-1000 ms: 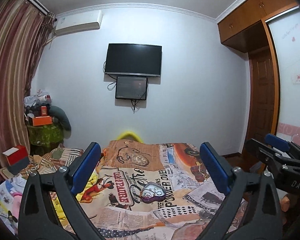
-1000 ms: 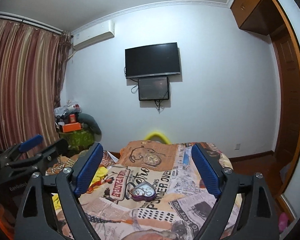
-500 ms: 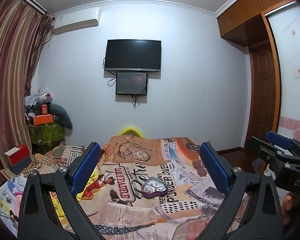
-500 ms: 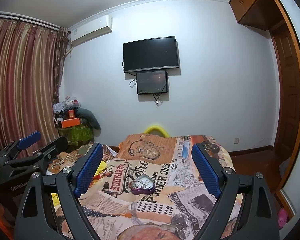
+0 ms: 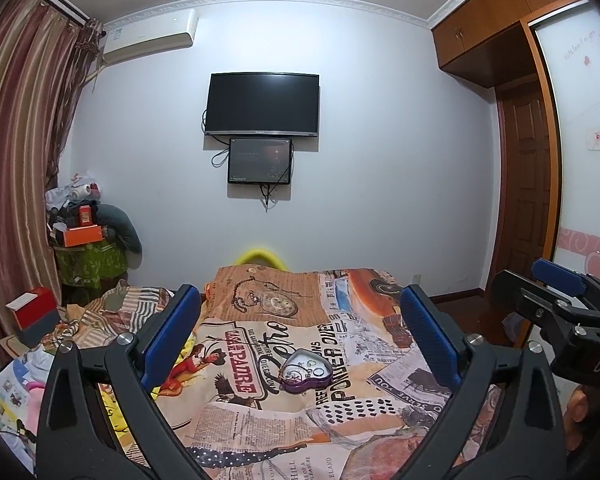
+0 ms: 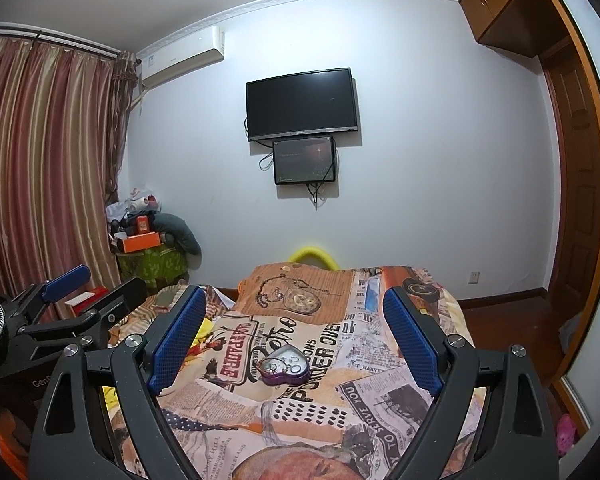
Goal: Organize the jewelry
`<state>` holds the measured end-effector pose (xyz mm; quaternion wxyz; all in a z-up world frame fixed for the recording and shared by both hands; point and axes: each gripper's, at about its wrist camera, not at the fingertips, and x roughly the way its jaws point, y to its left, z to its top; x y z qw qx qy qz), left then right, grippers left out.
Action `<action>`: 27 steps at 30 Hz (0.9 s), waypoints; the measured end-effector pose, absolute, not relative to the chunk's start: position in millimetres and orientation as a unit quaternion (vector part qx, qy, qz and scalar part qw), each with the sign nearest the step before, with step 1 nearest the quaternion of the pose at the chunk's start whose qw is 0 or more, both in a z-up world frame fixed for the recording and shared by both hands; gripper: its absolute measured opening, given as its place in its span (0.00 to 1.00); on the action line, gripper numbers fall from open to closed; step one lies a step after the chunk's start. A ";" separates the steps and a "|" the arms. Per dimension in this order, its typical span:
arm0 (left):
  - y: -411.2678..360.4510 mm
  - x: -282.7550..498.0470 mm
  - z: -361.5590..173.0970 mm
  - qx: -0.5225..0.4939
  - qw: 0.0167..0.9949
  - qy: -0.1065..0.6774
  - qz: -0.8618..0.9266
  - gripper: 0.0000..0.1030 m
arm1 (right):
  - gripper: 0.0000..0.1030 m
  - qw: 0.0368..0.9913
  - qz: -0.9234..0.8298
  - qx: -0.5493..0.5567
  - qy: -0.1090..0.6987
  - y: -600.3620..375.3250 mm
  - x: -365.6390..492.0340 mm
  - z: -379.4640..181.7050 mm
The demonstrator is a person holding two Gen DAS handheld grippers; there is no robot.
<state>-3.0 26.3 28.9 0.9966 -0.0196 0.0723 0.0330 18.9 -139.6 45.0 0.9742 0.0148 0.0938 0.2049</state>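
Observation:
A purple heart-shaped jewelry box lies on the newspaper-print bedspread, with small silver pieces showing in its open top. My left gripper hovers in front of it, open, with nothing between its blue pads. In the right wrist view the same box sits ahead of my right gripper, which is also open and empty. Both grippers stay well short of the box. Each gripper shows at the edge of the other's view.
The bed fills the lower half, with a yellow curved object beyond its far end. A cluttered pile with an orange box stands at the left by striped curtains. A wooden door and bare floor lie to the right.
Both views have tilted slightly downward, so the box and bed sit a little higher in the frames. The grippers stay open and empty.

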 end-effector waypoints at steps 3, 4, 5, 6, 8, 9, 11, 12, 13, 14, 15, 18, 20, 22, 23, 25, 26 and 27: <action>25.7 -1.7 28.7 -0.019 0.997 0.075 0.031 0.98 | 0.86 0.974 0.205 0.016 0.096 -139.5 17.8 45.6; 25.5 -1.6 28.4 -0.019 0.996 0.075 0.031 0.98 | 0.86 0.974 0.205 0.016 0.096 -139.9 17.7 45.8; 25.4 -1.5 28.1 -0.020 0.996 0.076 0.030 0.98 | 0.86 0.974 0.205 0.016 0.096 -139.6 17.4 46.1; 25.4 -1.3 28.0 -0.020 0.996 0.076 0.030 0.98 | 0.86 0.974 0.205 0.015 0.096 -139.5 17.5 46.1; 25.4 -1.4 27.8 -0.021 0.996 0.077 0.028 0.98 | 0.86 0.974 0.204 0.015 0.097 -139.2 17.7 45.4; 25.9 -1.3 28.1 -0.022 0.996 0.077 0.027 0.98 | 0.86 0.974 0.204 0.015 0.098 -140.0 17.0 46.0; 26.1 -1.2 28.3 -0.022 0.996 0.077 0.024 0.98 | 0.86 0.974 0.204 0.015 0.099 -140.1 17.5 46.3; 26.3 -1.4 28.2 -0.022 0.996 0.078 0.023 0.98 | 0.86 0.974 0.204 0.015 0.099 -140.3 17.0 46.6; 26.3 -1.5 28.1 -0.022 0.996 0.078 0.022 0.98 | 0.86 0.974 0.203 0.014 0.099 -140.4 16.3 46.9; 26.5 -1.5 28.0 -0.023 0.996 0.078 0.020 0.98 | 0.86 0.974 0.203 0.014 0.100 -140.6 16.3 47.1; 27.0 -1.4 28.0 -0.024 0.996 0.079 0.018 0.98 | 0.86 0.974 0.202 0.013 0.100 -140.3 16.9 46.7; 27.7 -0.3 27.5 -0.027 0.996 0.081 0.015 0.98 | 0.86 0.974 0.203 0.014 0.100 -140.7 16.4 46.9; 28.0 0.4 27.5 -0.028 0.996 0.084 0.013 0.98 | 0.86 0.974 0.202 0.013 0.100 -139.7 16.9 46.2; 27.7 1.2 26.9 -0.028 0.996 0.087 0.010 0.98 | 0.86 0.974 0.203 0.014 0.101 -140.3 16.9 46.6; 27.8 1.3 26.9 -0.028 0.996 0.088 0.009 0.98 | 0.86 0.974 0.203 0.015 0.102 -140.3 17.0 46.6; 26.8 1.6 26.3 -0.026 0.996 0.089 0.009 0.98 | 0.86 0.974 0.204 0.014 0.103 -140.3 17.7 46.5; 25.8 1.0 25.7 -0.025 0.996 0.089 0.009 0.98 | 0.86 0.974 0.203 0.014 0.103 -140.2 18.0 46.6; 25.7 1.0 25.7 -0.026 0.996 0.088 0.008 0.98 | 0.86 0.974 0.203 0.013 0.103 -139.8 18.2 46.6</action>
